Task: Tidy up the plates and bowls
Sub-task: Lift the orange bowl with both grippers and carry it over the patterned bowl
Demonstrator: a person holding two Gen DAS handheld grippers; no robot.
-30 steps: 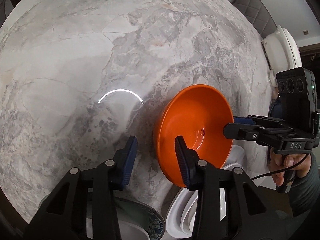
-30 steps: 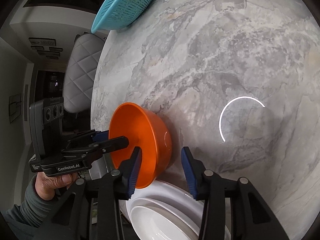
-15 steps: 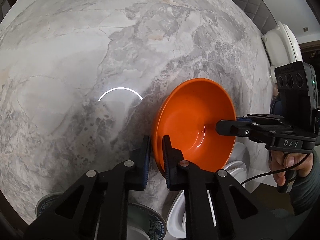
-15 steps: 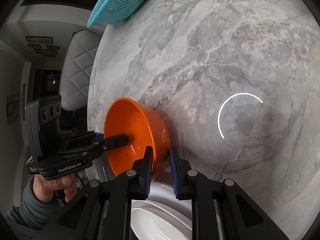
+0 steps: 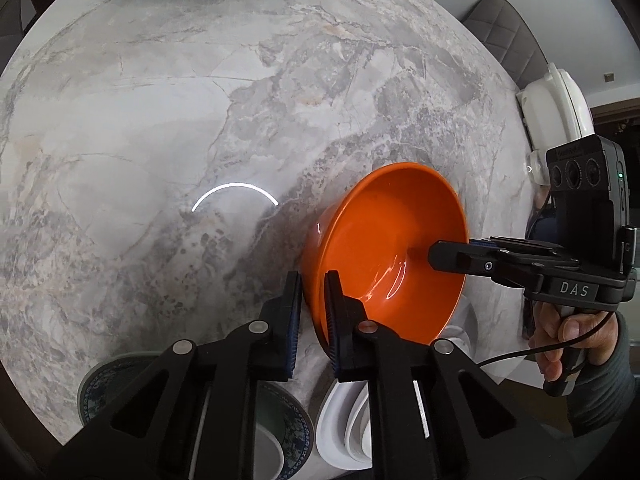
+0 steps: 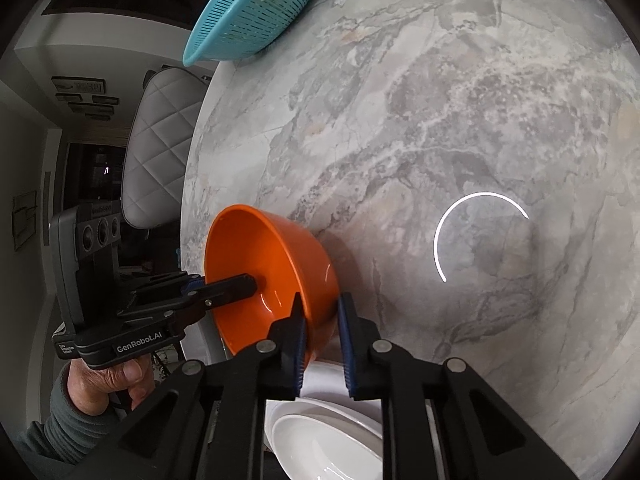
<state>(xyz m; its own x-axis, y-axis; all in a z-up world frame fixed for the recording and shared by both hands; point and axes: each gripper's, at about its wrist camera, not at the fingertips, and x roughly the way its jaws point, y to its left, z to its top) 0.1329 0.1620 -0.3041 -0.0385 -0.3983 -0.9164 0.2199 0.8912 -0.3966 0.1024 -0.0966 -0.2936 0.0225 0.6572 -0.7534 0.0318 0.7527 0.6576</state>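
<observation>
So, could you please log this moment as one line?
left gripper: shut on glossy orange bowl | right gripper: shut on bowl | bowl tilted over white plates

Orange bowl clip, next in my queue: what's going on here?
A person with a handheld gripper in each hand has the orange bowl pinched by both at once. The left gripper clamps one side of the rim, the right gripper the opposite side, and the bowl hangs tilted above the white plates at the marble table's near edge. A blue-patterned dish sits beside them and a teal colander at the far edge.
</observation>
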